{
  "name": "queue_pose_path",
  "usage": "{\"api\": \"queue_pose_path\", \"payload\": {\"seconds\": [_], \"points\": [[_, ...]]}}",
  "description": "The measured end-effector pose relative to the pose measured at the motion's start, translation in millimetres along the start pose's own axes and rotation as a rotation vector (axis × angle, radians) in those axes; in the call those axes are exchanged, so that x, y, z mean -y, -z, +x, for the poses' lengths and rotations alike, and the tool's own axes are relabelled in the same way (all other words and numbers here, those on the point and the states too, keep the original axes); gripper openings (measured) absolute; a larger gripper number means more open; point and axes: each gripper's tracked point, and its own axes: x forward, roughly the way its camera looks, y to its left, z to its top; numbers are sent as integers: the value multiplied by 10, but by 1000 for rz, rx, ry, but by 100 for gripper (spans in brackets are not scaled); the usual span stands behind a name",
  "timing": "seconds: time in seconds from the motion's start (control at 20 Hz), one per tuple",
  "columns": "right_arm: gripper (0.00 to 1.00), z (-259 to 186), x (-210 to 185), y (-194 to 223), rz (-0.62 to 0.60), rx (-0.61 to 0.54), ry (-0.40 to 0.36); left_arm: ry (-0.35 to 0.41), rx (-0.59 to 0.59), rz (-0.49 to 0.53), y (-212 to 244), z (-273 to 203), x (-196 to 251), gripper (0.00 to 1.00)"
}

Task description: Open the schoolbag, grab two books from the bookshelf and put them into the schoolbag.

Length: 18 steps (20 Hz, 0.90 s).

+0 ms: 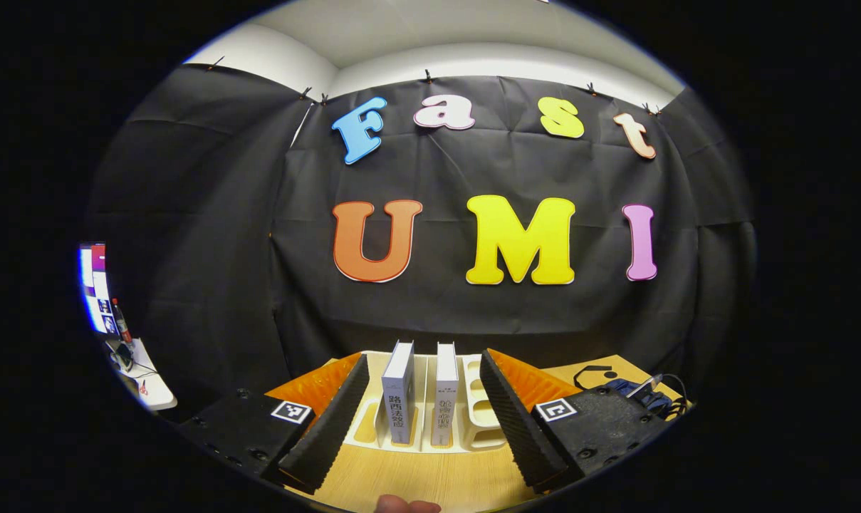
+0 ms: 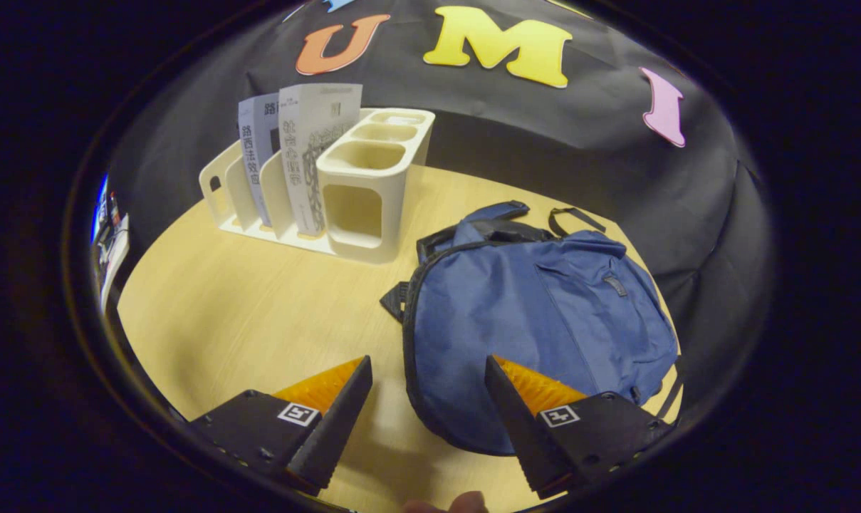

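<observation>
**Blue schoolbag zipped, both grippers wide and empty**

Blue fabric first: the schoolbag [image 2: 537, 313] lies flat on the desk [image 2: 245, 313], and its flap looks closed, so opening it is your step in hand. Your right gripper [image 2: 426, 420] hangs over the bag's near edge, fingers spread wide, nothing between them; the right-hand finger sits above the fabric, the other above bare wood. Aim for the dark zipper line curving along the bag's left rim, narrow the fingers onto the pull and draw it round steadily. I can't make out the pull itself, so hunt for it.

Your left gripper [image 1: 423, 420] is wide too, holding nothing, squared up to the bookshelf [image 1: 473, 410]. Both books [image 1: 398, 399] stand upright in adjacent slots, framed between its fingers but farther off.
</observation>
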Motion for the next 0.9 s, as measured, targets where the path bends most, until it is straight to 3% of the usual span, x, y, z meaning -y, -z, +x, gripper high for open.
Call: {"api": "queue_pose_path", "payload": {"seconds": [0.3,0.4,0.55,0.6,0.65,0.7,0.9], "points": [[99,213,133,73,22,-55,83,2,-4,15,-14,20,-24,98],[88,236,129,42,16,-62,68,5,-12,13,7,19,-13,98],[60,152,64,-5,-3,-55,42,7,-19,-1,9,38,-13,98],[38,122,66,-43,-11,-45,41,8,-22,-6,12,51,2,98],[29,73,45,-93,-13,-31,34,6,-23,-9,10,57,-10,98],[1,32,29,-116,-21,-34,31,4,-24,-13,4,57,-21,98],[0,-134,71,-175,-1,-39,-31,2,-33,-32,22,67,-18,98]]}}
